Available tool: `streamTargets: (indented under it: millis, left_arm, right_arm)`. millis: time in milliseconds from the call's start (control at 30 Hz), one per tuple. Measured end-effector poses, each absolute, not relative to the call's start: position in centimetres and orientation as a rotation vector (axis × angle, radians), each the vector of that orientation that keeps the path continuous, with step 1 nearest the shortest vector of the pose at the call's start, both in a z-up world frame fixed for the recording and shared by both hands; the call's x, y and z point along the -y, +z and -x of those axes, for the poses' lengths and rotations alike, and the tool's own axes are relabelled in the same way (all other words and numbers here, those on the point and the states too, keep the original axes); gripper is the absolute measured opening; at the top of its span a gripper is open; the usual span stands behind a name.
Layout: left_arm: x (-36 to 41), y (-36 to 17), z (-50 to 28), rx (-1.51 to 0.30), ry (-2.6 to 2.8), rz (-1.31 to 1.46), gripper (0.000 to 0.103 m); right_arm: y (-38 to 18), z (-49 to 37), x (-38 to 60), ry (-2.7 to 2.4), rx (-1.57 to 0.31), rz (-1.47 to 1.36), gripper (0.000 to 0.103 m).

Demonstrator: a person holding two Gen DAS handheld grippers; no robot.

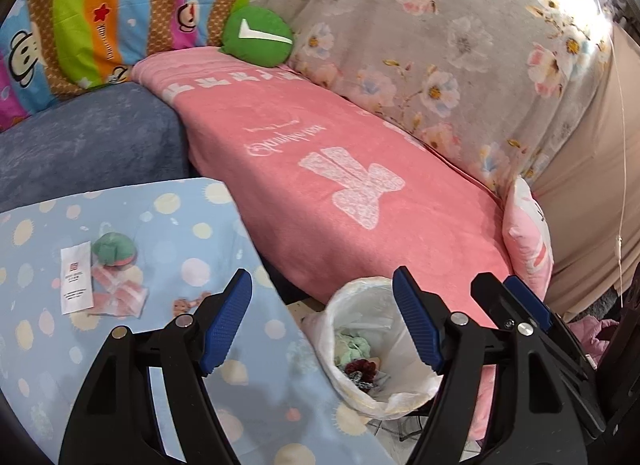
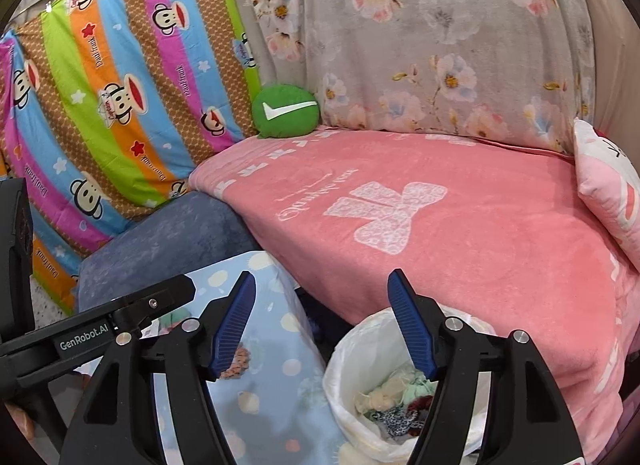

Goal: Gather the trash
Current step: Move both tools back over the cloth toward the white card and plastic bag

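A small bin lined with a white plastic bag (image 1: 362, 305) stands between the blue dotted table and the pink sofa seat; it holds several crumpled scraps (image 1: 358, 367). It also shows in the right wrist view (image 2: 352, 349). On the table cloth (image 1: 168, 233) lie a white paper slip (image 1: 76, 279), a green crumpled ball (image 1: 114, 249) and a clear pink wrapper (image 1: 118, 293). My left gripper (image 1: 322, 321) is open and empty above the table edge and bin. My right gripper (image 2: 322, 321) is open and empty over the bin; its fingers (image 1: 524, 301) show at the right of the left wrist view.
A pink blanket (image 2: 460, 225) covers the sofa seat, with a floral cover (image 2: 440, 45) behind it. A green check-mark cushion (image 2: 285, 111), a pink pillow (image 2: 612, 185), a blue-grey cushion (image 2: 160, 241) and a striped monkey cloth (image 2: 112, 85) surround it.
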State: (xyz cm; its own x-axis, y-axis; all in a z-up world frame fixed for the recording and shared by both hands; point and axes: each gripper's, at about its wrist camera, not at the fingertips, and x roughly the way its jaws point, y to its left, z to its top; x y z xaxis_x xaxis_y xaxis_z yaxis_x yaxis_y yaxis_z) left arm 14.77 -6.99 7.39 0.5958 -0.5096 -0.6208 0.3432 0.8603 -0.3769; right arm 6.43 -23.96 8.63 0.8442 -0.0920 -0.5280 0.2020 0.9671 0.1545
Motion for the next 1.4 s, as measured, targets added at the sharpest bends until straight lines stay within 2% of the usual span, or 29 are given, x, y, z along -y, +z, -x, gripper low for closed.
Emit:
streamTargets:
  millis: [133,733,1000,1167,1400]
  left_arm:
    - [4.4,6.4,-15.5,-0.799,-0.44,0.26,0.077]
    - [-9.8,-0.4,-19.2,-0.872,-0.158,0.379,0.079]
    - [-15.9,-5.7,-21.4,-0.969,-0.019,0.425,0.081]
    - [-17.4,-8.7,-23.1,-1.026,0.033,0.422,0.086]
    - [-18.4,-12.9,-26.3,-1.123,0.055,0.455,0.086]
  right_arm:
    - [7.8,-7.5,21.9,-0.124,-0.566,-0.203,0.067]
    - [1.9,-14.0,10.6,0.054,-0.72,-0.143,0.067]
    - [-3.0,-17.8,5.3,0.125,-0.82,-0.118,0.067]
    - [-6.7,-20.5,2.8,0.153,-0.891,-0.113,0.067]
    - [-11.2,-23.6,1.1,0.157,-0.974,-0.111,0.067]
